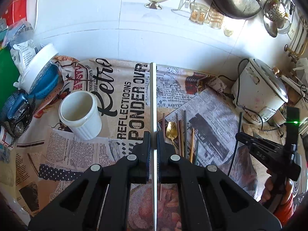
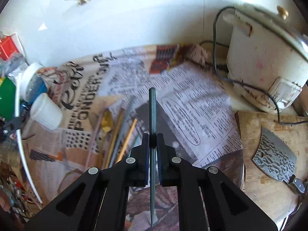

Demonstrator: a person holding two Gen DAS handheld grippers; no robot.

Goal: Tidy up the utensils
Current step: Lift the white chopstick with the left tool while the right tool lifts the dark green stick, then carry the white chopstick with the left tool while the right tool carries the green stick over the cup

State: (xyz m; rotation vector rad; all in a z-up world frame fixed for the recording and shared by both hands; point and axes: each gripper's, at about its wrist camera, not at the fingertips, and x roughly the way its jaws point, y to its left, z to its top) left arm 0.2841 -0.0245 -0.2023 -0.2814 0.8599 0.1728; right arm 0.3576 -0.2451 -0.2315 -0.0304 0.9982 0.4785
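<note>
A white chopstick [image 1: 153, 100] is sitting clamped in the left gripper [image 1: 153, 140], sticking out fwd above the newsprint cloth [image 1: 123, 104]. The right gripper [image 2: 153, 142] is pinching a dark green chopstick [image 2: 152, 111] the same way (jaws closed tight on it). Other chopsticks [image 1: 182, 134] and a gold spoon [image 1: 171, 130] are lying loose on the cloth btwn the two, w/ a white cup [image 1: 80, 113] standing to their left and a rice cooker [image 1: 259, 88] at the right.
</note>
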